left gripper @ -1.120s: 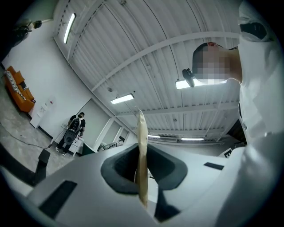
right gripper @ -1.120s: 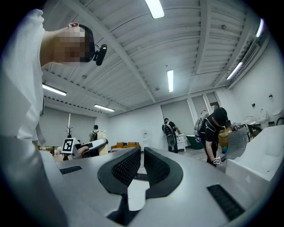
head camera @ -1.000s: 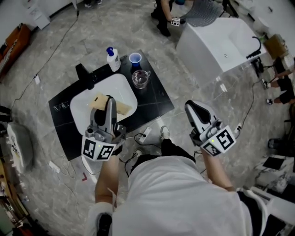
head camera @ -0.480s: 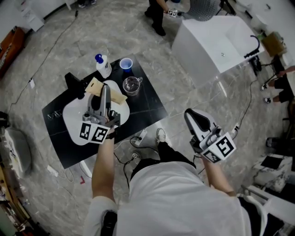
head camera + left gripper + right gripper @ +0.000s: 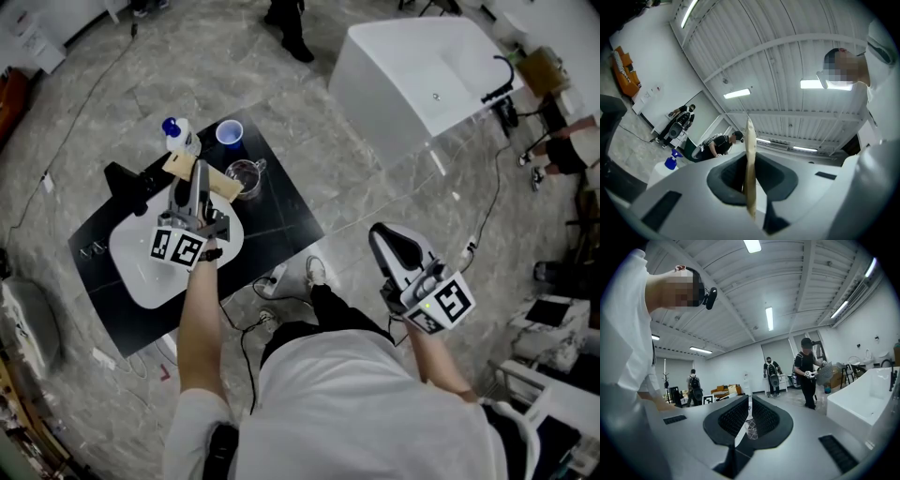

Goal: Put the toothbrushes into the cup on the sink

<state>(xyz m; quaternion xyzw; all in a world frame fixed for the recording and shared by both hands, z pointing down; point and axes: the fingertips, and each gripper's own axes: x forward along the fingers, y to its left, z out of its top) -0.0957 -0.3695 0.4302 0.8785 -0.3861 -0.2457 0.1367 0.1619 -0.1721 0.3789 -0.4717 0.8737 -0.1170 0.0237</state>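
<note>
My left gripper (image 5: 198, 178) is shut on a flat tan pack (image 5: 217, 181), held over the far rim of the white sink basin (image 5: 141, 272). The pack's right end reaches close to the clear glass cup (image 5: 246, 178) on the black counter (image 5: 281, 216). In the left gripper view the pack (image 5: 750, 140) stands edge-on between the pressed pads of my left gripper (image 5: 750, 185). My right gripper (image 5: 386, 236) hangs over the floor, well right of the counter. In its own view my right gripper (image 5: 749, 420) has its jaws together; a pale sliver in the slit is too small to identify.
A blue cup (image 5: 229, 133) and a blue-capped pump bottle (image 5: 178, 136) stand at the counter's far edge, beside a black faucet (image 5: 127, 180). A white bathtub (image 5: 422, 75) lies further off to the right. Cables (image 5: 281, 281) trail on the floor by my feet. People stand in the background.
My left gripper has carried the tan pack away from me, from over the basin's middle to its far rim beside the glass cup. The right gripper has hardly moved.
</note>
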